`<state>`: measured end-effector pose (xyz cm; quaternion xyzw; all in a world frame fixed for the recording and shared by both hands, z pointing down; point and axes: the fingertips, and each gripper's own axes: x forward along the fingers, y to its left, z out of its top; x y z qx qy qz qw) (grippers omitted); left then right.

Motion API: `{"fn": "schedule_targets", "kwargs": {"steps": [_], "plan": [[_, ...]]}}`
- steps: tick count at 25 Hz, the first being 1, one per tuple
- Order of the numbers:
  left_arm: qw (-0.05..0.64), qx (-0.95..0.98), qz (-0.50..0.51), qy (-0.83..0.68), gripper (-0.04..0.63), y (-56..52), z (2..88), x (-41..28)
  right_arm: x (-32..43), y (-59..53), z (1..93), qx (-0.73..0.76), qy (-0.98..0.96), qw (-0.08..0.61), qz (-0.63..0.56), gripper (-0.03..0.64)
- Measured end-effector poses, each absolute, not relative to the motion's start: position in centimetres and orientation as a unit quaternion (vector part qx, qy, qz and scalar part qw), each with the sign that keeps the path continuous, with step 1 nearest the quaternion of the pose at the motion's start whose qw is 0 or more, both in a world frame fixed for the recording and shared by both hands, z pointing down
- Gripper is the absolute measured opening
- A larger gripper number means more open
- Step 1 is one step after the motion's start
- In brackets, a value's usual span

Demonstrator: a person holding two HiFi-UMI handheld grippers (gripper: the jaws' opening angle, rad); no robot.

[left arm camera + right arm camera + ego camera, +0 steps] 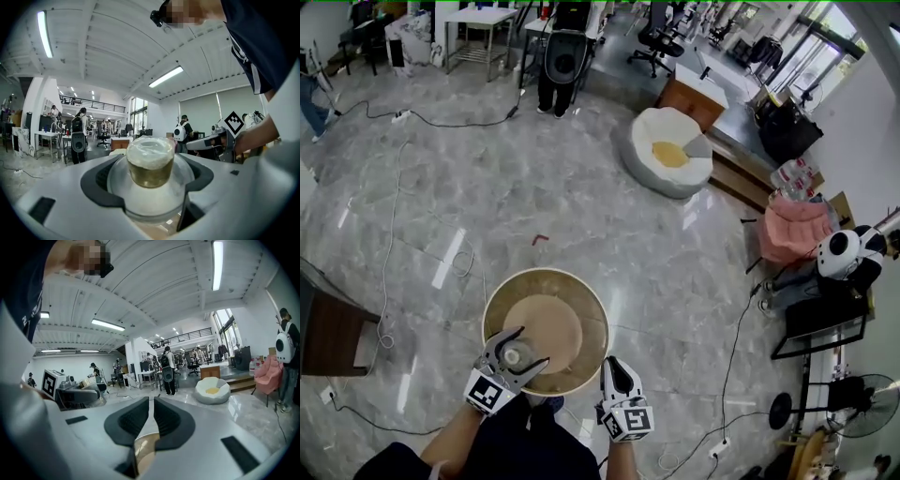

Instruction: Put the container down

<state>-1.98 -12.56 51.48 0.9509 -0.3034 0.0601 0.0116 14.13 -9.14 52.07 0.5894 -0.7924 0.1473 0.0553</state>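
- The left gripper (517, 354) is clamped on the container (150, 159), a small jar with a pale top and amber sides. One dark pad presses on each side of it.
- The jaws hide the container's lower part, so its base cannot be seen.
- From the head view only the container's pale top shows. It sits over the near-left part of the round tan tub (589, 323), inside the rim.
- I cannot tell whether the container touches the tub's floor or hangs above it.
- The right gripper (612, 367) is at the tub's near-right rim. Its jaws are drawn together to a narrow slit, and the tub's thin edge runs into that slit low down.
- How firmly they pinch the edge is hard to judge.
- The tub's near rim is partly covered by both grippers and by the person's dark clothing.
- The person is cut off at the lower edge of the head view. Only the forearms and the dark top show.
- Well beyond the tub, a white beanbag seat (670, 150) with a yellow centre rests on the marble floor (487, 206).
- Thin cables trail over the floor to the tub's left.
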Motion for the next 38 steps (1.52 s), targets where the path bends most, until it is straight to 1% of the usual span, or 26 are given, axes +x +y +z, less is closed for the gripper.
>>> {"fn": "schedule_targets", "kwargs": {"steps": [4,9,12,15,19,24,27,31,34,38], "plan": [[0.044,0.948,0.077,-0.307,0.350,-12.3,53.9,-0.4,14.3,-8.4,53.3,0.577,-0.800,0.061,0.153,0.052],[0.045,0.945,0.098,-0.308,0.350,-12.6,57.5,0.1,13.4,-7.7,56.9,0.572,-0.797,0.065,0.183,0.052],[0.039,0.944,0.105,-0.310,0.350,-13.9,61.0,0.3,12.5,-7.6,59.8,0.561,-0.804,0.074,0.180,0.052],[0.033,0.944,0.097,-0.315,0.350,-17.2,65.8,0.7,12.4,-9.7,63.8,0.551,-0.812,0.080,0.174,0.052],[0.084,0.940,0.117,-0.309,0.350,-17.8,71.8,0.5,11.8,-8.6,67.1,0.558,-0.797,0.100,0.207,0.052],[0.105,0.939,0.156,-0.288,0.349,-19.8,82.1,1.3,10.8,-8.7,73.6,0.551,-0.796,0.115,0.223,0.052],[0.104,0.937,0.181,-0.280,0.350,-21.3,88.3,2.7,10.6,-9.1,76.9,0.543,-0.800,0.123,0.224,0.052],[0.093,0.932,0.205,-0.285,0.350,-23.5,96.0,3.6,10.8,-9.8,81.5,0.548,-0.798,0.116,0.222,0.052],[0.080,0.932,0.221,-0.275,0.350,-24.1,100.5,3.7,10.3,-10.0,84.4,0.541,-0.802,0.125,0.222,0.052],[0.081,0.928,0.231,-0.281,0.350,-25.6,105.2,4.1,10.6,-10.2,88.1,0.533,-0.803,0.137,0.226,0.052]]}}
